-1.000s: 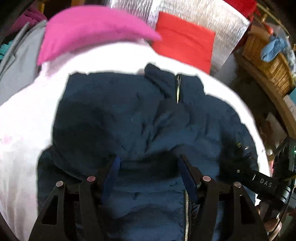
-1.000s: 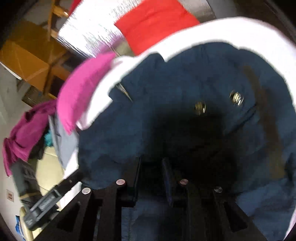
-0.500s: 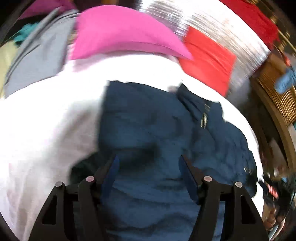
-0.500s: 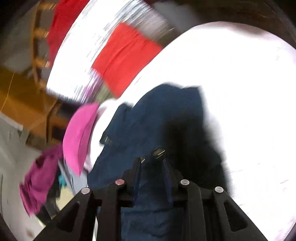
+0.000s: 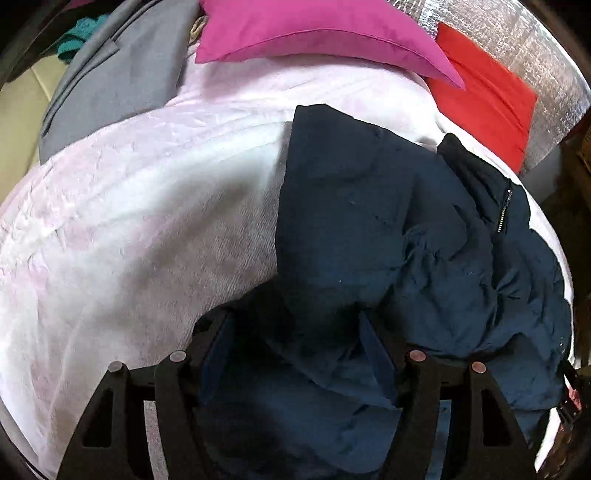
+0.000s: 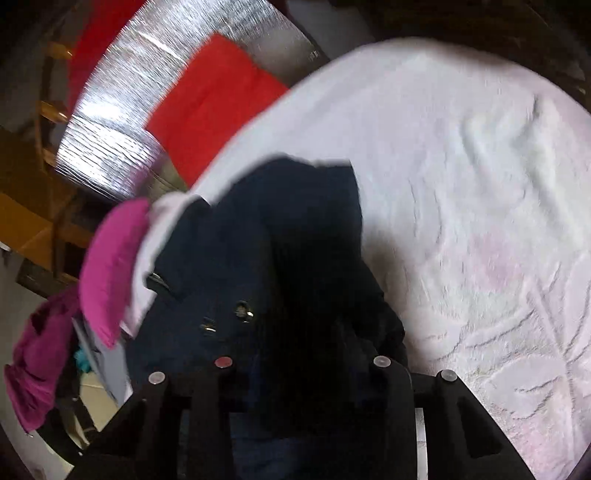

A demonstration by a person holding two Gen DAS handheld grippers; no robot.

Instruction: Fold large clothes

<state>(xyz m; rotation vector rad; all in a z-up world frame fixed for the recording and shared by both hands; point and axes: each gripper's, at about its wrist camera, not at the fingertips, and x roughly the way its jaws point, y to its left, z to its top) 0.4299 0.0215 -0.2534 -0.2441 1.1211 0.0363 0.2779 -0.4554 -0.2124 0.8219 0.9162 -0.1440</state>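
A navy blue zip jacket (image 5: 388,229) lies folded over on a pale pink-white blanket (image 5: 129,206). Its collar and zipper (image 5: 504,210) sit at the right. My left gripper (image 5: 295,328) is open, its fingers spread over the jacket's near edge, with cloth lying between them. In the right wrist view the jacket (image 6: 251,266) shows two metal snaps (image 6: 242,310). My right gripper (image 6: 299,362) has its jaws wide apart now, and dark cloth bunches over and between the fingers, hiding the tips.
A magenta pillow (image 5: 314,29), a grey garment (image 5: 122,74) and a red cloth (image 5: 487,107) on silver foil (image 5: 517,44) lie at the far side. The blanket spreads wide to the right in the right wrist view (image 6: 480,221). Wooden furniture (image 6: 26,221) stands left.
The right gripper carried a jacket part across, folding it over, then opened its jaws from shut. The left gripper shifted left, so the jacket now sits to the right in its view.
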